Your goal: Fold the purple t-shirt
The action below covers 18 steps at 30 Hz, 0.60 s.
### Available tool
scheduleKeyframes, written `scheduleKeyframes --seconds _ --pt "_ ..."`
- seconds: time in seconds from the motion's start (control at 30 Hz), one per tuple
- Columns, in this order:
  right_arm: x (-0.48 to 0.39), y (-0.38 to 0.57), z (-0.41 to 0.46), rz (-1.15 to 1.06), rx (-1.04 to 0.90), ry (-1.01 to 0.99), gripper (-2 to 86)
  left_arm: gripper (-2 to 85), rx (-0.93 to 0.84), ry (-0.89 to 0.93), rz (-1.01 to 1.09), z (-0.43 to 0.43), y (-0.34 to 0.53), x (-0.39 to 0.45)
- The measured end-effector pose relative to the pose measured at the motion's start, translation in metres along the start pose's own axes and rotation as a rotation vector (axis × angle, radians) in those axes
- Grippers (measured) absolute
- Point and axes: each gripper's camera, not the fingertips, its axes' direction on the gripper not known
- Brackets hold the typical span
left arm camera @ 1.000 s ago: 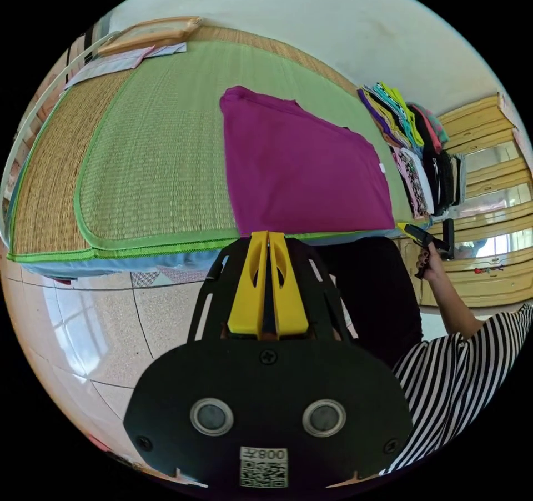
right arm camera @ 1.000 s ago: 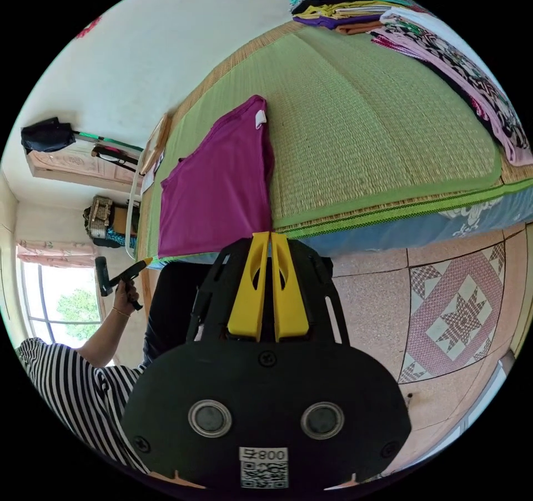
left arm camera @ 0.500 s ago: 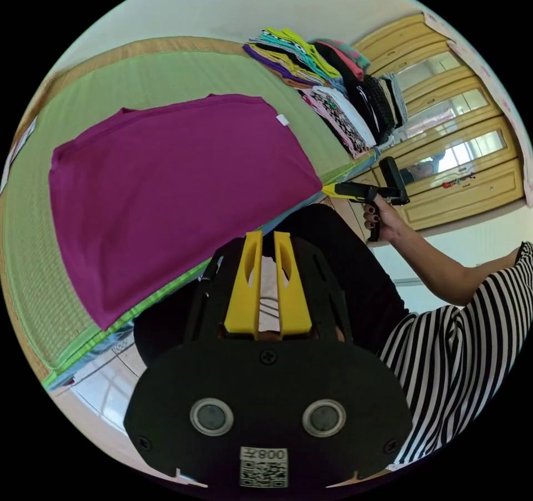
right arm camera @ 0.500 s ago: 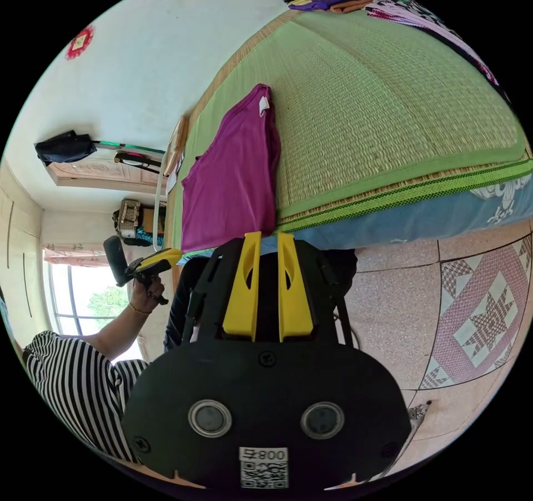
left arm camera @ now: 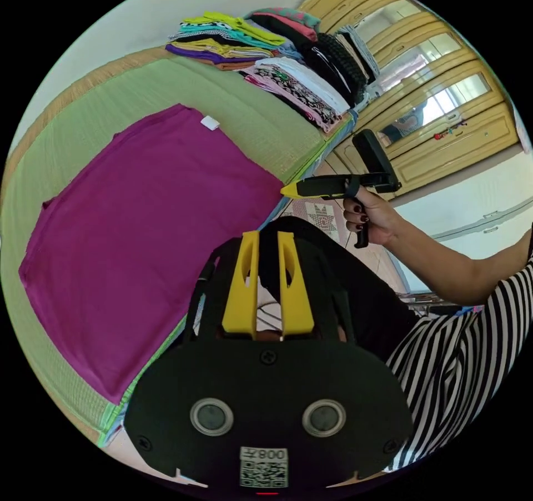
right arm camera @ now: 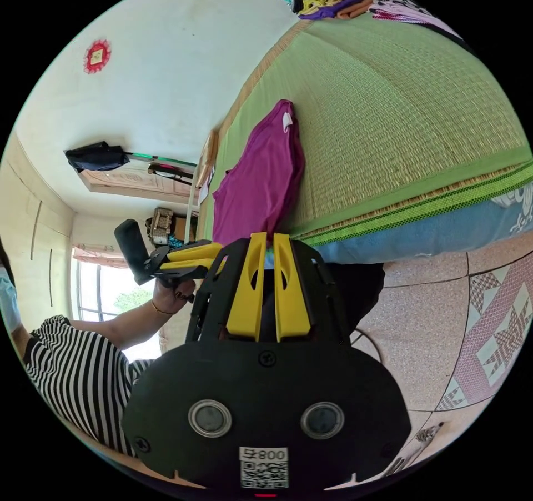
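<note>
The purple t-shirt (left arm camera: 139, 234) lies flat on the green woven mat (left arm camera: 255, 118) of a bed, a white tag at its far corner. My left gripper (left arm camera: 268, 237) hangs off the bed's edge above the person's dark trousers, its jaws slightly apart and holding nothing. A hand holds the right gripper (left arm camera: 286, 191) just past the shirt's near corner. In the right gripper view the shirt (right arm camera: 261, 184) reaches the mat's edge. There my right gripper (right arm camera: 269, 238) sits below that edge, jaws together and holding nothing. The left gripper (right arm camera: 208, 256) shows beside it, jaws parted.
Stacks of folded clothes (left arm camera: 266, 51) line the far end of the mat (right arm camera: 388, 106). A wooden wardrobe (left arm camera: 444, 129) stands beyond the bed. Patterned floor tiles (right arm camera: 444, 312) lie below the bed's blue edge. A striped sleeve (left arm camera: 461, 367) is close by.
Both grippers have let go of the shirt's near edge and drawn back off the bed. The left jaws opened; the right jaws opened, then came together. Both cameras swung.
</note>
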Motion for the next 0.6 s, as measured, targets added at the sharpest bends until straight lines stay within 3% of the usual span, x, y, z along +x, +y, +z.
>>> scheduleKeyframes --seconds 0.23,0.4,0.6 --pt "-0.008 -0.011 -0.012 -0.053 0.006 -0.055 2.0 7.7 -0.048 -0.189 0.169 0.032 -0.062 0.058" --pt "-0.008 -0.022 -0.009 -0.062 -0.014 -0.07 1.6 3.5 -0.134 -0.354 0.233 0.062 -0.092 0.086" --pt "-0.002 -0.042 -0.021 -0.062 0.013 -0.019 2.1 1.7 -0.087 -0.313 0.15 0.061 -0.099 0.086"
